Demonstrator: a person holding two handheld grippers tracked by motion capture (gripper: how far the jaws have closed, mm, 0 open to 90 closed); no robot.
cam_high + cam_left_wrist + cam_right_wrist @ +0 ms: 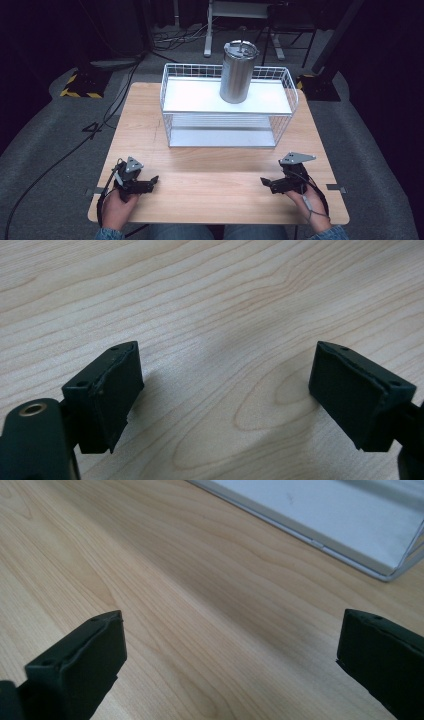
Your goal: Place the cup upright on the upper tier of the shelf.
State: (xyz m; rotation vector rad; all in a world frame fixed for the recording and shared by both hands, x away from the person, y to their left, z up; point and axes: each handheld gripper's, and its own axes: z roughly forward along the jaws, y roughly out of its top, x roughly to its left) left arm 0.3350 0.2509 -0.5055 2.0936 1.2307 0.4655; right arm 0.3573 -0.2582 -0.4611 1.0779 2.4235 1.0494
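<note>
— Tongs first. What are your two tongs doing?

— I hold one in each hand. My left gripper [153,179] is low over the wooden table [210,185], near the front left corner. Its jaws are wide apart, with only bare wood between them. My right gripper [265,182] is near the front right corner, and its jaws are spread wide too. Nothing is in them.

— Do the two tongs touch?

— No. They are well apart and point in toward each other.

— Where is the cup?

— The steel tumbler [238,71] stands upright on the top shelf of the white wire rack [167,95], toward the back. It has a lid on. The rack sits in the middle of the table, far from both my hands.

— What does the right gripper view show?

— Wood, and the white bottom edge of the rack [320,544] up in the corner.
</note>
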